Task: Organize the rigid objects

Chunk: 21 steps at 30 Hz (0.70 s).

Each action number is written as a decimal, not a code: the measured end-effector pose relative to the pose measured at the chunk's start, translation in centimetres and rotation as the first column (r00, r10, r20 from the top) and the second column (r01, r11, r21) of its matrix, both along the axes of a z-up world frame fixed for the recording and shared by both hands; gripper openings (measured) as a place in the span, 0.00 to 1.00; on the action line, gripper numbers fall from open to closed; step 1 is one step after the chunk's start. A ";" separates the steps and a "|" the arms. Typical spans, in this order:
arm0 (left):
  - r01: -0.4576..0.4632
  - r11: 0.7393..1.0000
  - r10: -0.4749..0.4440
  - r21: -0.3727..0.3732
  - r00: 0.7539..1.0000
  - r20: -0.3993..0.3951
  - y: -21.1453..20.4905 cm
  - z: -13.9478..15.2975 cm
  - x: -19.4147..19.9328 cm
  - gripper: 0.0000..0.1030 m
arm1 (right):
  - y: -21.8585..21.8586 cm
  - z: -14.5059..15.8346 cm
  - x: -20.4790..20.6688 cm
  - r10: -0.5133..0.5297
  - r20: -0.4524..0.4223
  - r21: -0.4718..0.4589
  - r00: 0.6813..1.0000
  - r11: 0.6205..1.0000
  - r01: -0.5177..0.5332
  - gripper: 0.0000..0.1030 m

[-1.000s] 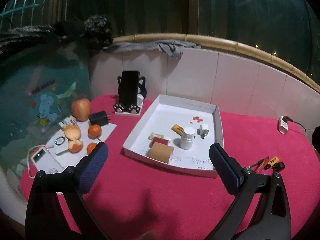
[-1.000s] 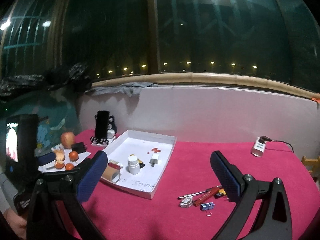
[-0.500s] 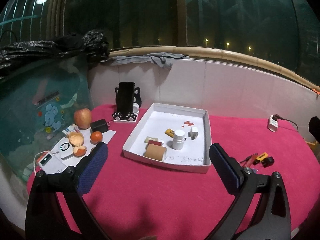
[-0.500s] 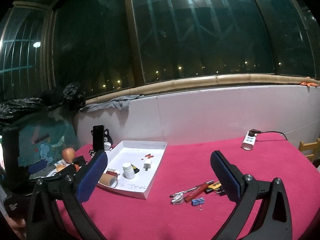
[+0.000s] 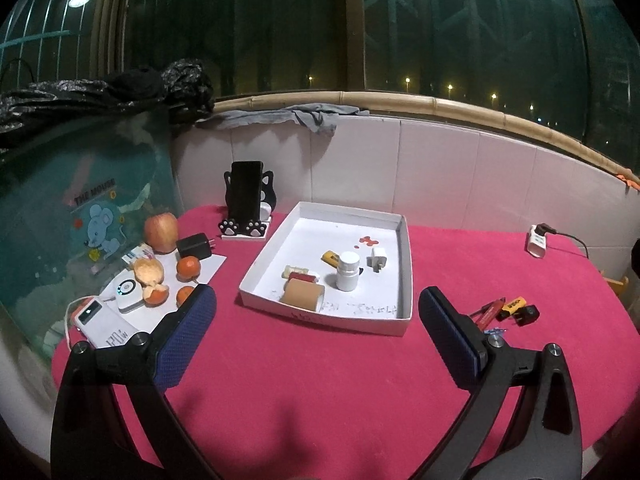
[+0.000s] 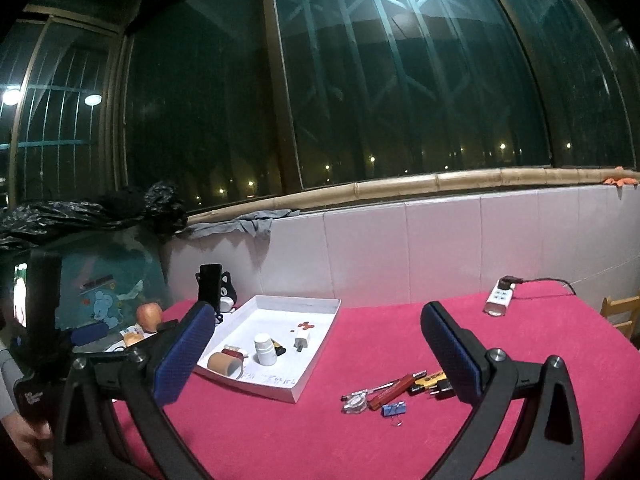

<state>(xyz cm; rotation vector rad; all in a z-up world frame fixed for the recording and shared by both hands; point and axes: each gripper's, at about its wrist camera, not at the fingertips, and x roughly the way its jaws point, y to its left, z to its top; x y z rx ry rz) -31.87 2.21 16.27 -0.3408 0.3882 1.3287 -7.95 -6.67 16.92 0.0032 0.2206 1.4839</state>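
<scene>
The left gripper and right gripper are both hanging spread wide, gripping nothing. The white tray is sitting on the red counter, holding a white bottle. Loose pens are lying beside it, partly hidden behind a right finger.

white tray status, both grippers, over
Left gripper open, empty. Right gripper open, empty. White tray holds bottle, tape roll; pens and clip loose on cloth. Path clear.

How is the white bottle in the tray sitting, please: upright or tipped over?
Upright: the white bottle stands on its base in the tray, cap on top.
</scene>
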 end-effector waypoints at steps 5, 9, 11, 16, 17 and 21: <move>-0.005 1.000 0.005 -0.008 1.000 0.002 -0.1 -0.2 0.0 0.99 | -0.1 -0.5 0.5 0.005 -0.034 -0.014 0.999 1.000 -0.006 1.00; 0.000 1.000 0.000 -0.016 1.000 0.002 0.0 -0.4 0.1 0.99 | 0.0 -0.9 0.7 0.011 -0.054 -0.025 0.998 1.000 -0.012 1.00; 0.006 1.000 -0.006 -0.025 1.000 0.003 0.0 -0.5 0.1 0.99 | 0.0 -1.0 0.7 0.011 -0.058 -0.035 0.998 0.999 -0.013 1.00; 0.010 0.999 -0.009 -0.039 1.000 0.003 0.2 -0.8 0.1 0.99 | 0.1 -1.3 0.8 0.020 -0.073 -0.062 0.997 0.998 -0.024 1.00; 0.009 0.999 -0.008 -0.040 1.000 0.003 0.3 -0.9 0.0 0.99 | 0.1 -1.4 0.8 0.024 -0.080 -0.068 0.997 0.997 -0.029 1.00; 0.007 0.999 -0.007 -0.049 1.000 0.004 0.5 -1.0 0.0 0.99 | 0.2 -1.7 0.9 0.017 -0.079 -0.075 0.997 0.997 -0.023 1.00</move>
